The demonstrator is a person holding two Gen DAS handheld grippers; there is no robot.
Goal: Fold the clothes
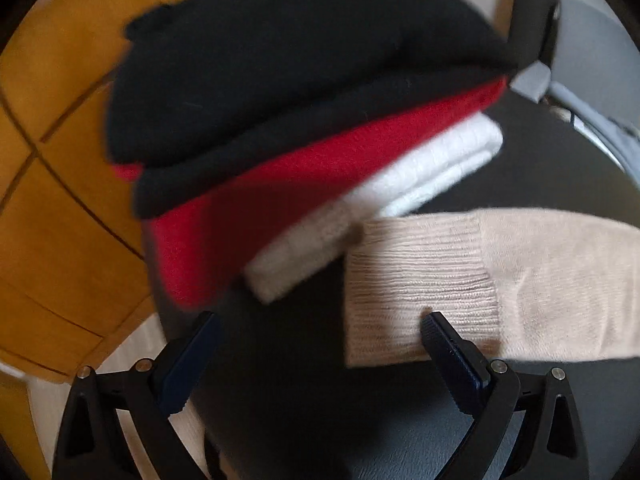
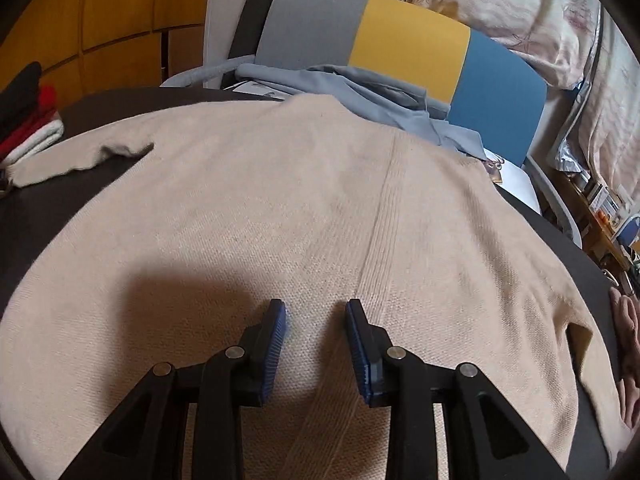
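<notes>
Left wrist view shows my left gripper [image 1: 320, 328] wide open and empty over the beige sweater's [image 1: 520, 280] cuff, near the folded stack [image 1: 280, 140] — a careless sweep topples it — while my right gripper [image 2: 316, 312], part-open, holds nothing above the sweater's middle.

Left gripper [image 1: 320, 316] and right gripper [image 2: 316, 304], black linkage arms, silver rivets, ribbed blue-padded fingers [image 2: 276, 344]

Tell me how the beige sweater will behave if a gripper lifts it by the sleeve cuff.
The beige sweater lies flat and draped on the table, so it is probably floppy and would sag and trail from the sleeve cuff. Its knit looks soft and textured, so it likely won't slip from the pads. It seems light for its spread.
</notes>
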